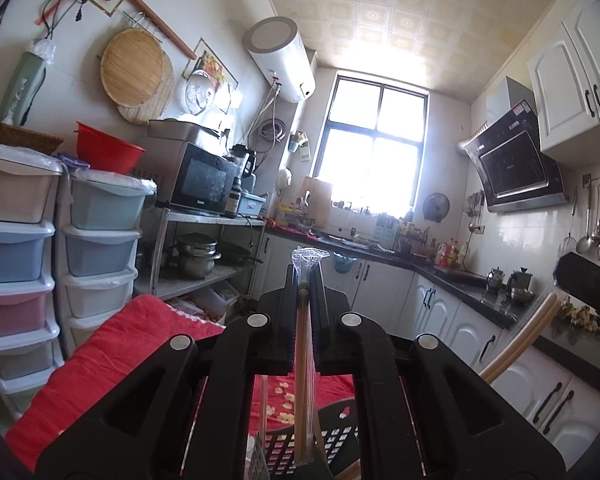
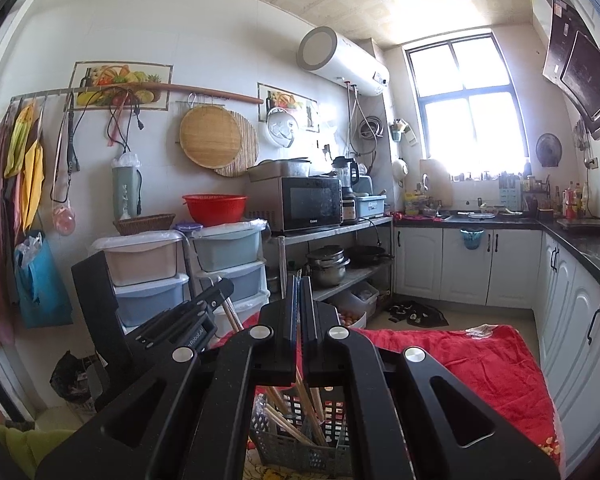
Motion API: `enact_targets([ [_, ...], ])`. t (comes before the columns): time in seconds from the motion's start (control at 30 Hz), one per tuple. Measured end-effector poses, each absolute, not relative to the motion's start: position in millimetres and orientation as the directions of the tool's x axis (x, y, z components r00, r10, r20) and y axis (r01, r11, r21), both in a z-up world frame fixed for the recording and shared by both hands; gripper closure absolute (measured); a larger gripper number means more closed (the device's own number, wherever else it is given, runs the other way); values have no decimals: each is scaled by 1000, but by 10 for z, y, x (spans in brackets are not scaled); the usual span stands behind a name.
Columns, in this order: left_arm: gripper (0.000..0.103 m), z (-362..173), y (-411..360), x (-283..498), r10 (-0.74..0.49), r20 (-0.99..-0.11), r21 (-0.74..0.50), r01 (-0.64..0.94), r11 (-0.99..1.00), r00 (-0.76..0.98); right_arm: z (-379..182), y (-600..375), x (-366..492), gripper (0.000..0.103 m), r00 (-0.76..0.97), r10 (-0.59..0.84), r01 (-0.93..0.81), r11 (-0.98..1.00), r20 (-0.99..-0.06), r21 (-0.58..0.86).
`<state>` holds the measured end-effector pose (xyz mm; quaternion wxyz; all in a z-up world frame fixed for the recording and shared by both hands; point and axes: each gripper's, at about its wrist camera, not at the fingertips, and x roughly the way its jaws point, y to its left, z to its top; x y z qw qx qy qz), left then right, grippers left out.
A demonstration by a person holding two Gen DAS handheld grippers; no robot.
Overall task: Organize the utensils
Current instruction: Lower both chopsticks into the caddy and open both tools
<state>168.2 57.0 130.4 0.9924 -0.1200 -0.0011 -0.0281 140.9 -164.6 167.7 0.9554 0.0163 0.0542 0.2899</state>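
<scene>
Slender wooden chopsticks [image 1: 301,360] in crinkly plastic

Tabletop under red cloth [image 2: 480,364]; cloth wrinkled, covers whole visible surface, yellow flower print near its near edge [image 1: 287,396]. Gray perforated plastic basket [image 2: 300,446] sits directly on cloth at near edge. Basket holds wooden chopsticks [image 2: 300,400], leaning at angles against its walls. Black perforated basket [image 1: 336,436] just beside gray one, also on cloth at near edge. Small pale crumpled scrap [image 2: 480,331] lies on cloth at far edge, toward right corner. Rest of cloth bare.
</scene>
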Motion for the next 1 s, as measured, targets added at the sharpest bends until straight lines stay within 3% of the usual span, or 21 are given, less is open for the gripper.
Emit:
enact_targets([
  [0.5, 98, 947, 608, 1788, -106, -98, -268, 76, 960, 990, 1284, -1553, 1769, 101, 815, 537, -530, 843, -219, 96],
  [0.6, 87, 909, 624, 1798, -111, -120, -277, 74, 958, 986, 1216, -1565, 1823, 97, 806, 540, -525, 841, -241, 128],
  [0.67, 76, 893, 635, 1789, -112, -127, -281, 73, 957, 985, 1200, -1577, 1838, 76, 799, 547, -527, 837, -249, 147],
  [0.7, 72, 888, 638, 1783, -112, -130, -281, 72, 957, 985, 1190, -1587, 1833, 72, 799, 547, -525, 837, -250, 153],
  [1.0, 40, 866, 710, 1690, -99, -164, -305, 45, 951, 981, 1160, -1703, 1717, 69, 802, 536, -511, 844, -264, 160],
])
